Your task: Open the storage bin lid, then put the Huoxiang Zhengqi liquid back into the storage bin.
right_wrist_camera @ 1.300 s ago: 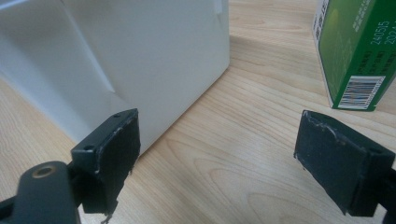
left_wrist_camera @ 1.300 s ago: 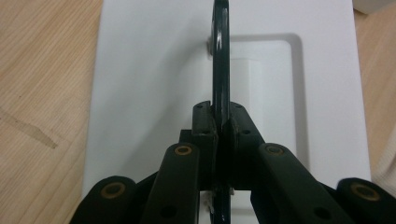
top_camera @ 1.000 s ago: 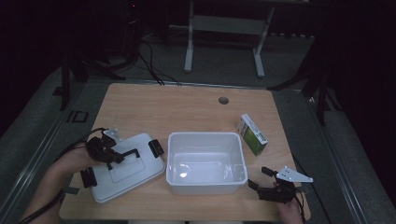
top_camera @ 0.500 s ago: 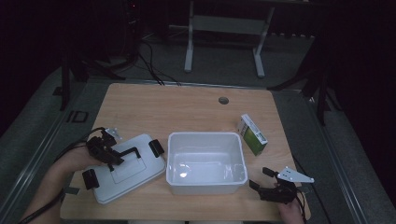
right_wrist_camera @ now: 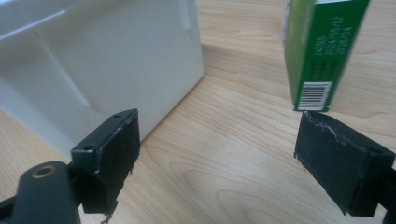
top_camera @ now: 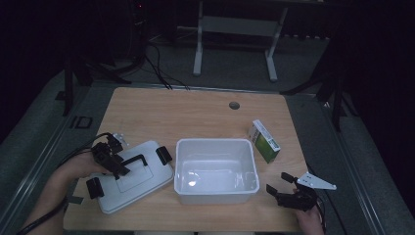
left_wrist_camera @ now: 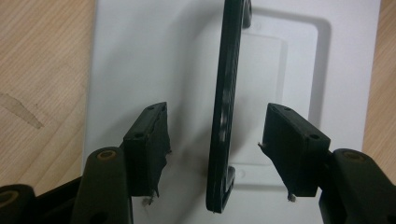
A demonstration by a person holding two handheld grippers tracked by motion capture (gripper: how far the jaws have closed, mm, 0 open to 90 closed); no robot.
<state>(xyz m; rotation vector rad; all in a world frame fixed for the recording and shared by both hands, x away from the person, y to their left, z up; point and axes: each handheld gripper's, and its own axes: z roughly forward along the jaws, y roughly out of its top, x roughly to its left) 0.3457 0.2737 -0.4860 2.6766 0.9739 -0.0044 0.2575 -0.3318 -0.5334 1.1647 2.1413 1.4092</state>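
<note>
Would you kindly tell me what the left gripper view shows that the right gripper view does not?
The left gripper view alone shows the flat white plastic lid with its thin black handle standing between the left gripper's parted jaws, which have just been opening and touch neither side. The right gripper view alone shows the white plastic tub, the green cardboard box and the right gripper, open on nothing. Both show the light wooden table.

The far half of the bench lies open up to a small grommet hole. Nearer, the white lid, the white bin and the green carton stand in a row, with narrow lanes of bare wood between them.
</note>
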